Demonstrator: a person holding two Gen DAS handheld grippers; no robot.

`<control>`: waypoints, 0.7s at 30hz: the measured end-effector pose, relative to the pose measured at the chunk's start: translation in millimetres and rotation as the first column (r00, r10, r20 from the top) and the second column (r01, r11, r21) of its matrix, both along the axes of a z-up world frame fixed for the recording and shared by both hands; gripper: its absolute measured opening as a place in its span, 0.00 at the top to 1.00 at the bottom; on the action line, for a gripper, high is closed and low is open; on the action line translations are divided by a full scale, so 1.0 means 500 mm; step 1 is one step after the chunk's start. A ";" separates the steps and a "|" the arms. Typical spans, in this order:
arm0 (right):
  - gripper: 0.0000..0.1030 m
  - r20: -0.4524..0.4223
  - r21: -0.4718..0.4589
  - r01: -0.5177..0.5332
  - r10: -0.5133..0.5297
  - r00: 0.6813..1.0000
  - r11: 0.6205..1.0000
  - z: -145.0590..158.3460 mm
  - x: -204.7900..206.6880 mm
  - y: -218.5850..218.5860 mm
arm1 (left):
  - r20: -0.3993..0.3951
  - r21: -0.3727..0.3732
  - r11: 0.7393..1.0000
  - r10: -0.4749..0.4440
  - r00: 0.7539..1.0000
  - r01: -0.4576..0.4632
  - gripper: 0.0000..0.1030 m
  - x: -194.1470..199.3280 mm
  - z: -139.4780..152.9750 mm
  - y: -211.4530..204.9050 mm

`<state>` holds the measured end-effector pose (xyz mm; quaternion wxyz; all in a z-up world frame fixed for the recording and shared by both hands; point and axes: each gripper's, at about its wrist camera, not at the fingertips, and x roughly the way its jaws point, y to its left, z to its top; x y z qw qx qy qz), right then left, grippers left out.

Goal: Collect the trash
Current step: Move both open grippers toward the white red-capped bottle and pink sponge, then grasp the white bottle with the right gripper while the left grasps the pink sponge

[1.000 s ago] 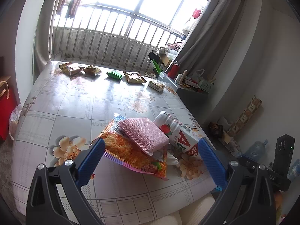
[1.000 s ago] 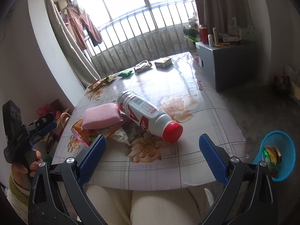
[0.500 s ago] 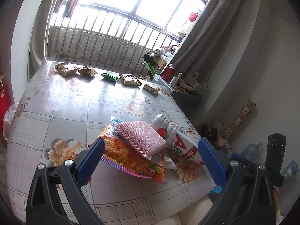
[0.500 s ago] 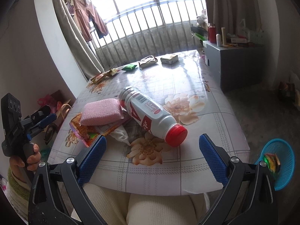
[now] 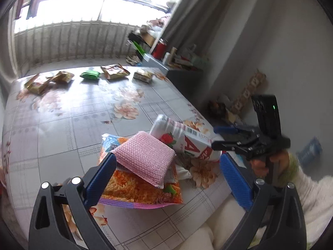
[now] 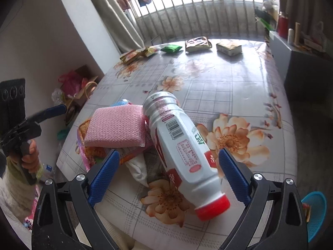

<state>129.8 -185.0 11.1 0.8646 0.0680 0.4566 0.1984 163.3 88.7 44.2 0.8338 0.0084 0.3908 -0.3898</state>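
A white drink bottle (image 6: 179,152) with a red cap lies on its side at the near edge of the floral table (image 6: 229,83). A pink scrub sponge (image 6: 115,128) rests on an orange snack bag (image 5: 137,187) beside it, with a white crumpled wrapper (image 6: 137,167) under them. My right gripper (image 6: 168,162) is open, its blue fingers on either side of the bottle's lower half, just above it. My left gripper (image 5: 166,166) is open around the sponge and bag. The right gripper also shows in the left wrist view (image 5: 249,143).
Several snack packets (image 6: 197,43) and a green packet (image 6: 171,48) lie along the table's far edge by the window rail. A blue basket (image 6: 314,214) holding trash stands on the floor at the right. A grey cabinet (image 6: 301,62) stands to the right of the table.
Both grippers have moved forward and down toward the pile. The right gripper now straddles the bottle, and the left one straddles the sponge and bag.
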 end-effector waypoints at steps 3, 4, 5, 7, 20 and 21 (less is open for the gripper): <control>0.16 -0.041 -0.018 -0.066 0.065 0.997 0.998 -0.013 0.033 0.026 | 0.061 0.148 0.985 -0.102 0.993 0.092 0.06 0.019 -0.007 -0.050; 0.17 -0.057 -0.025 -0.074 0.072 0.996 0.997 -0.020 0.044 0.030 | 0.079 0.191 0.975 -0.131 0.988 0.114 0.06 0.026 -0.010 -0.065; 0.19 -0.074 -0.027 -0.082 0.080 0.994 0.996 -0.025 0.054 0.034 | 0.086 0.224 0.966 -0.154 0.984 0.131 0.06 0.035 -0.014 -0.078; 0.20 -0.103 -0.014 -0.093 0.091 0.991 0.996 -0.035 0.070 0.035 | 0.059 0.268 0.948 -0.196 0.979 0.174 0.06 0.054 -0.025 -0.099; 0.23 -0.150 -0.020 -0.140 0.136 0.979 0.990 -0.041 0.101 0.033 | -0.049 0.407 0.887 -0.216 0.975 0.217 0.06 0.104 -0.071 -0.156; 0.23 -0.152 -0.020 -0.142 0.137 0.979 0.990 -0.042 0.105 0.033 | -0.040 0.429 0.876 -0.224 0.974 0.219 0.06 0.103 -0.073 -0.160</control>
